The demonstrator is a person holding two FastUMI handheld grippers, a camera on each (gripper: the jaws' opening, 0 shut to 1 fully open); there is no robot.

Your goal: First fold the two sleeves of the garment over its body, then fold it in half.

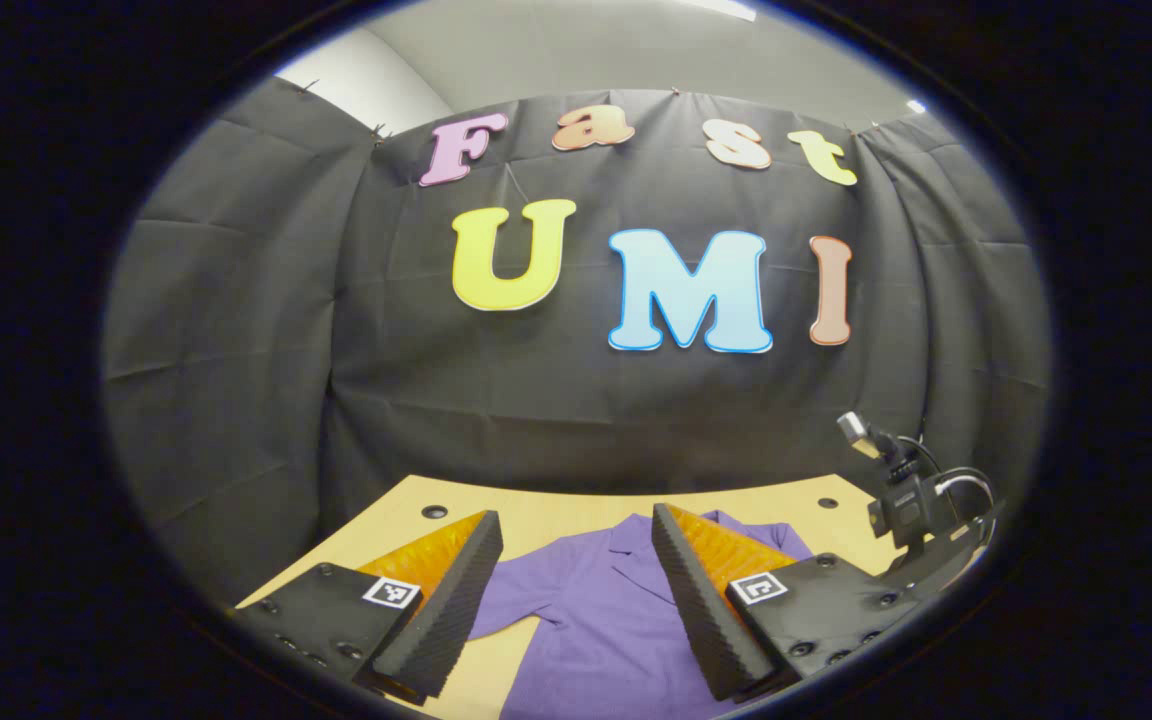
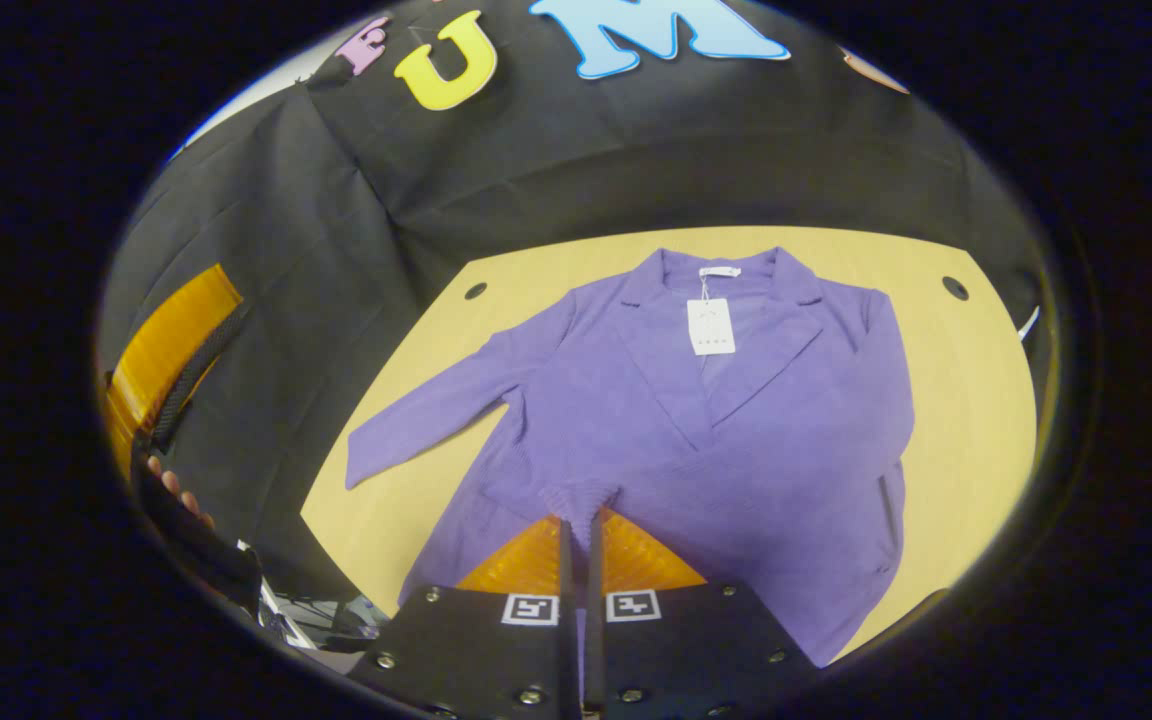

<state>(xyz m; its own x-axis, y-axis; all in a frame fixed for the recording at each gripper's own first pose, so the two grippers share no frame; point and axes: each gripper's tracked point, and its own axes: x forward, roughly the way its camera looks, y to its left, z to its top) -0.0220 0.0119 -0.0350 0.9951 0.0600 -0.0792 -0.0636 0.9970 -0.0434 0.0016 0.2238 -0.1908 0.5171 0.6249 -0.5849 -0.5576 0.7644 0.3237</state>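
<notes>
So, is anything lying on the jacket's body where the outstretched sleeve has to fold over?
Nothing visible: the jacket body carries only its own hang tag, and the outstretched sleeve lies flat on the bare table.

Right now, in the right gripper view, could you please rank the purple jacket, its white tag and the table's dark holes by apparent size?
1. Purple jacket.
2. White tag.
3. Dark holes; they look alike.

No wording can be read. A white tag (image 2: 711,326) hangs at the collar of the jacket (image 2: 696,430), toward the worktop's (image 2: 966,400) far edge, its print too small to make out. Square black-and-white markers (image 2: 531,608) sit on the fingers' bases in both views, bearing patterns rather than letters.
</notes>
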